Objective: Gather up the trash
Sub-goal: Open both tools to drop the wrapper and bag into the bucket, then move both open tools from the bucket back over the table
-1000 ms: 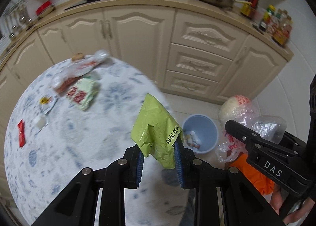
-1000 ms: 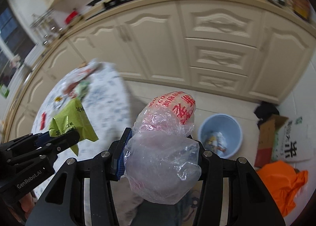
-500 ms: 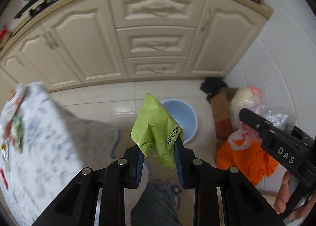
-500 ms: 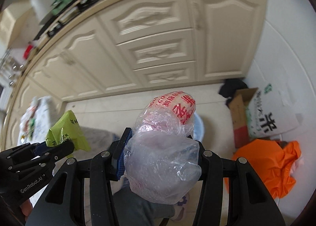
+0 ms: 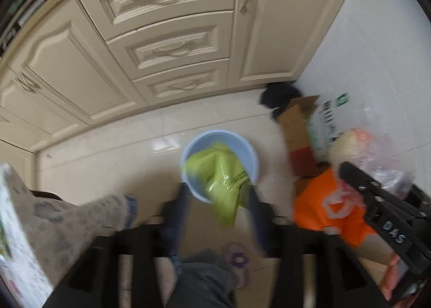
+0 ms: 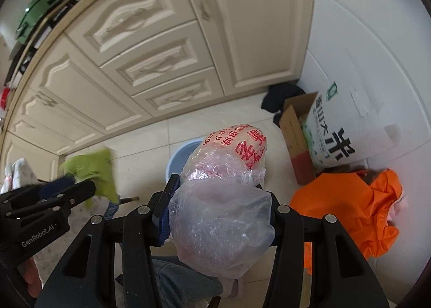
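My left gripper point(image 5: 215, 216) has just been opening, its jaws apart round the green wrapper point(image 5: 221, 173) dropping toward the blue bin point(image 5: 250, 157), while my right gripper point(image 6: 218, 216) clamps the plastic bag point(image 6: 223, 200), undelivered.

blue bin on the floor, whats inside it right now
Only pale blue inner wall shows in the blue bin. The green wrapper, loose between the just-opened left tongs, covers most of its mouth, so any contents are hidden.

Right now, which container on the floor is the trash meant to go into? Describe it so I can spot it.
Start at the cream cabinets and drop to the tiled floor below the drawers. The light blue bucket stands there, left of the cardboard box and orange cloth. It is the only round, open container.
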`<state>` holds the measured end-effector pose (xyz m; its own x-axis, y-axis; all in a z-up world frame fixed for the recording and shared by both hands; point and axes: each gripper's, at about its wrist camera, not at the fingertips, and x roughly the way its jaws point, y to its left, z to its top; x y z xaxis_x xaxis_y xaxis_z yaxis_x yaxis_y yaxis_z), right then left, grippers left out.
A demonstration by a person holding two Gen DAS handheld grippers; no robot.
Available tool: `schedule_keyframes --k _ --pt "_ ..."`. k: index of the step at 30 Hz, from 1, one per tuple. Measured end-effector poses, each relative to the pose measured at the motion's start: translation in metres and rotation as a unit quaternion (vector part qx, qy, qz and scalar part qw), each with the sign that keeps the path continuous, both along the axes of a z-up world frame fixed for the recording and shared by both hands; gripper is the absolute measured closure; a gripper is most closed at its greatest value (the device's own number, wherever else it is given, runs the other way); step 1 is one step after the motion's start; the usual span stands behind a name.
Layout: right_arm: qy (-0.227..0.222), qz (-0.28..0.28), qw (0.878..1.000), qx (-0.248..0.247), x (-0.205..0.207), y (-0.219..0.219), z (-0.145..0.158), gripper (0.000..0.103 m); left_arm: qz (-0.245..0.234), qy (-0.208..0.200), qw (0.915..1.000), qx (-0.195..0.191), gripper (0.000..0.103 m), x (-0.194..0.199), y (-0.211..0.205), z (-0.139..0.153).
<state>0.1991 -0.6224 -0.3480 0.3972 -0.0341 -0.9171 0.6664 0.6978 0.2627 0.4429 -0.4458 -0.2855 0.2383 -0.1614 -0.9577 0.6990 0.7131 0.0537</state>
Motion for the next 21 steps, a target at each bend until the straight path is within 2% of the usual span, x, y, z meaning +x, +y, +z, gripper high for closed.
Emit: schedule_keyframes --k 1,3,9,17,20,21 --pt "0.003 0.0 1.0 0.002 0.0 -0.001 -0.003 0.054 0.002 -0.01 0.9999 0.005 0.024 0.0 -0.003 -0.003" --pt "0.009 0.001 1.0 0.007 0.002 -0.004 -0.009 0.054 0.002 -0.019 0.9998 0.004 0.024 0.004 -0.006 -0.008" --pt "0.003 0.023 1.0 0.011 0.023 0.008 -0.01 0.054 0.028 -0.009 0.9993 0.023 0.024 0.022 0.001 -0.026" --pt "-0.022 0.074 0.997 0.012 0.061 0.044 0.005 0.053 0.075 -0.02 0.9967 0.024 0.024 0.029 0.038 -0.016" --pt "-0.028 0.087 0.996 0.008 0.072 0.056 0.014 0.043 0.091 -0.026 0.9953 0.019 0.024 0.032 0.055 -0.009" --pt "-0.03 0.093 0.995 -0.001 0.076 0.061 0.019 0.033 0.097 -0.027 0.9948 0.018 0.024 0.032 0.061 -0.006"
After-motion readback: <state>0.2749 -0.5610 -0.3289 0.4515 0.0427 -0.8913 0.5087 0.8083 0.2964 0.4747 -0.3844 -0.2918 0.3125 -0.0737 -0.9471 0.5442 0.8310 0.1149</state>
